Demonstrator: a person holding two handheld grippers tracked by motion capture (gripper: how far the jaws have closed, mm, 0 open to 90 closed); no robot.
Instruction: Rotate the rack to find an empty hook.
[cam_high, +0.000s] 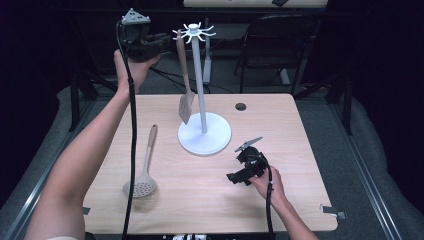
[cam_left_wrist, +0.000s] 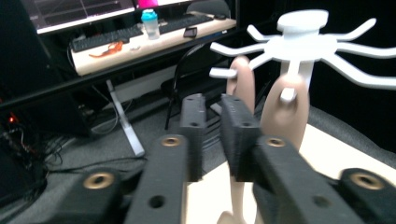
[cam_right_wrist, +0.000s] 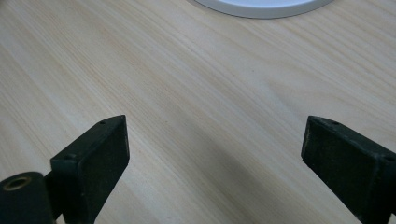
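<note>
Left tool (cam_left_wrist: 212, 119) at bottom of frame, black jaws slightly parted, nothing between pads. Just beyond jaws, tan spatula handle (cam_left_wrist: 284, 116) hangs on white hook of rack (cam_left_wrist: 302, 44); second tan handle (cam_left_wrist: 243, 81) hangs beside it. Far back: keyboard (cam_left_wrist: 105, 38), blue bottle (cam_left_wrist: 150, 23), folding chair (cam_left_wrist: 187, 79).
</note>
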